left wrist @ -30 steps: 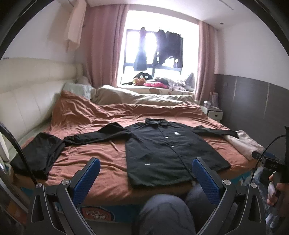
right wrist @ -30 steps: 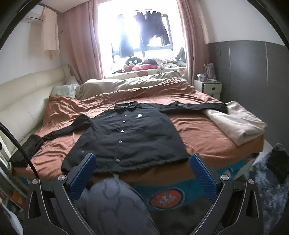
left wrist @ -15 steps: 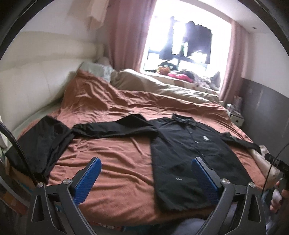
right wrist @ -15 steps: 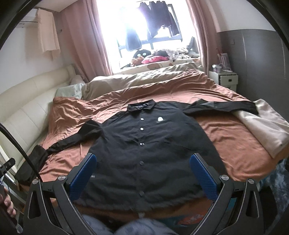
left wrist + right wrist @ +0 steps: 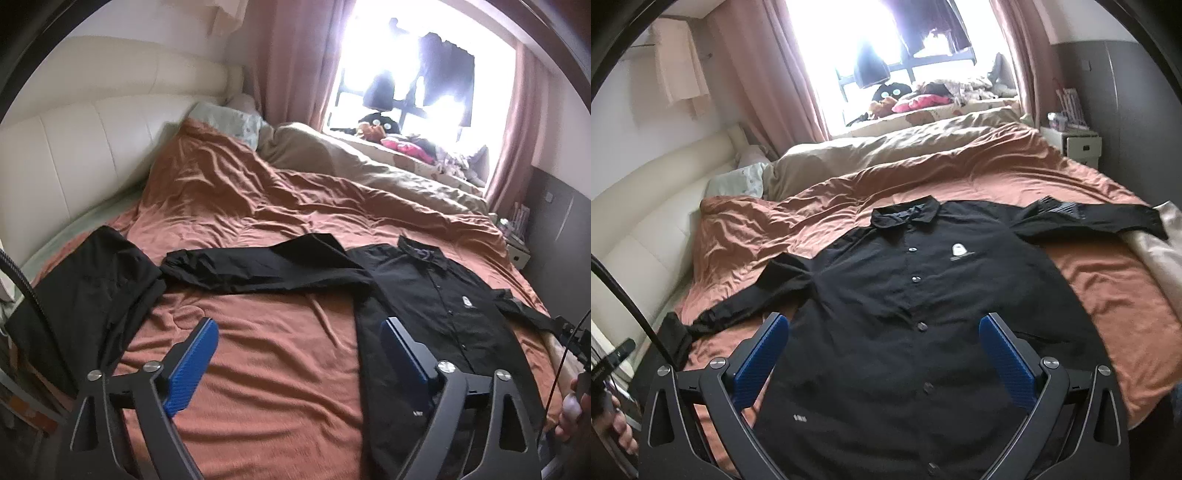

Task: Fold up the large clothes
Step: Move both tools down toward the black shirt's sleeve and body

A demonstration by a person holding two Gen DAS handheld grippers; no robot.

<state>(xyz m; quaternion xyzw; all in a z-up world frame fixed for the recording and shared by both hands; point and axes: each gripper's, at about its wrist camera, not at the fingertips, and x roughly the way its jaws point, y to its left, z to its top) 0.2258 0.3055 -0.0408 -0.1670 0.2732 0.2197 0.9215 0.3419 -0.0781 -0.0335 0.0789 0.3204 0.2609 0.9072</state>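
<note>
- My left gripper: blue-padded jaws wide apart and closing, nothing between them; it hangs over the rust-brown bedcover, with its right finger over the shirt's side edge.
- My right gripper: jaws spread wide, empty, hovering over the lower front of the shirt; no pad touches the cloth.
- Black shirt: the task's garment, lying flat and face up on the bedcover, buttoned, collar pointing toward the window, hem nearest me.
- Chest logo: small white mark on the shirt front, to the right of the button line in the right wrist view.
- One sleeve: stretched out sideways across the bedcover, its cuff just beside a second dark garment.
- The other sleeve: stretched out the opposite way, its end lying on a pale folded blanket at the bed's edge.
- Second dark garment: a black heap at the near corner of the bed, by the cream headboard.
- Headboard: cream, padded, along one side of the bed.
- Beige duvet: bunched across the far part of the bed, below the window.
- Window: very bright, with dark clothes hanging in it and pink curtains on both sides.
- Bedside cabinet: white, at the far corner by the grey wall.
- My hand: partly seen at the frame's edge, on the other gripper's handle.
</note>
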